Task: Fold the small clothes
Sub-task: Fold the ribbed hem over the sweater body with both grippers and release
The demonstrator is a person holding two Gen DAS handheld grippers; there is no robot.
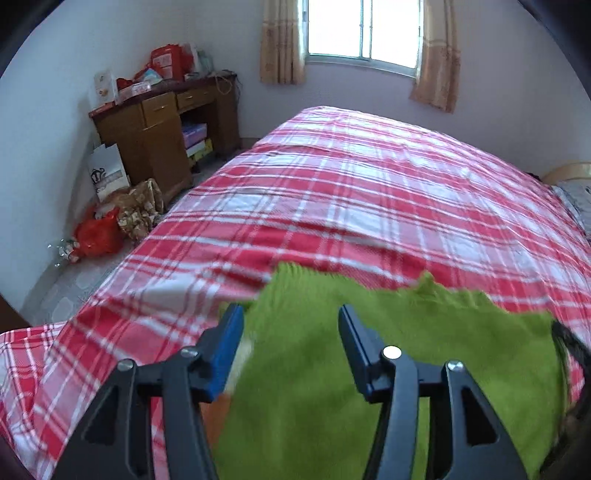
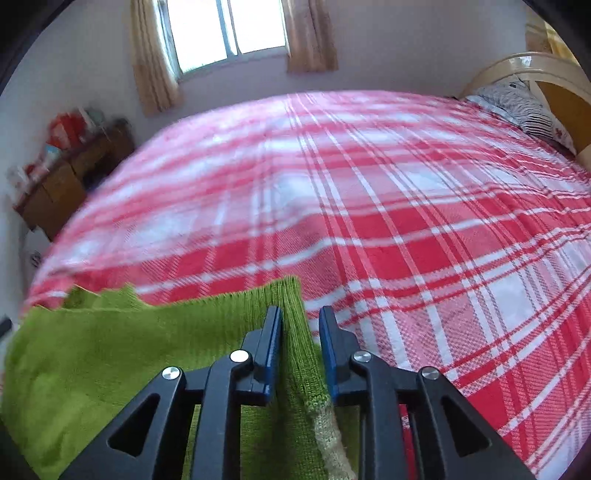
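Observation:
A green knitted garment [image 1: 406, 350] lies flat on the red and white checked bedspread [image 1: 369, 184] near its front edge. My left gripper [image 1: 291, 312] hovers over the garment's left part, its blue-padded jaws wide apart and holding nothing. In the right wrist view the same garment [image 2: 110, 350] reaches in from the left. Its ribbed right edge runs up between the jaws of my right gripper [image 2: 300, 312]. Those jaws stand a little apart, with a gap showing beside the fabric, so the pads do not press on it. A pale knitted strip [image 2: 328, 435] lies along that edge.
The bedspread [image 2: 406, 221] stretches far beyond the garment. A wooden desk [image 1: 159, 133] piled with boxes stands at the left wall, with bags [image 1: 99, 236] on the floor beside it. A curtained window [image 1: 362, 29] is behind. A headboard [image 2: 535, 70] and pillow [image 2: 517, 107] sit at the right.

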